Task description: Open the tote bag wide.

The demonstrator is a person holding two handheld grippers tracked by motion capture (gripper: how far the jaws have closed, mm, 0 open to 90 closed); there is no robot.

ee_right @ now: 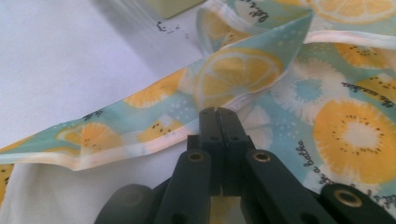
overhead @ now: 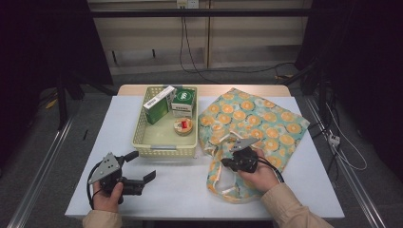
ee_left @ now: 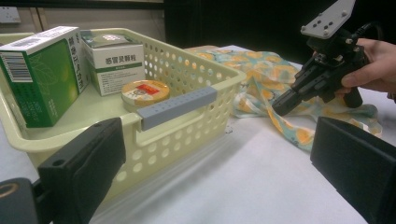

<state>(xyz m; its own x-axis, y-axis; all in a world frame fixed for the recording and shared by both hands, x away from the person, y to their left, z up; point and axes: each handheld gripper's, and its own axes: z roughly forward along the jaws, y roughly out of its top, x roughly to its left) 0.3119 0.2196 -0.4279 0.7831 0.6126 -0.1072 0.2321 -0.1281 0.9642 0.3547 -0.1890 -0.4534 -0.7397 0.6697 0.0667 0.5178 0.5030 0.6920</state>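
A teal cloth bag [overhead: 259, 121] printed with orange slices lies flat on the right half of the white table [overhead: 180, 185]. Its strap [ee_right: 140, 126] loops toward the front. My right gripper [overhead: 224, 164] rests low at the bag's near edge, jaws pressed together on the strap's edge [ee_right: 219, 112]; the left gripper view catches it from the side [ee_left: 280, 108]. My left gripper [overhead: 140, 166] hovers at the front left, open and holding nothing, with its pads [ee_left: 84, 172] wide apart and aimed at the basket.
A pale yellow perforated basket [overhead: 164, 148] stands left of the bag, holding a green box [overhead: 157, 107], a white and green box [overhead: 183, 102] and a round tin [overhead: 183, 126]. The basket's grey handle [ee_left: 177, 108] faces my left gripper.
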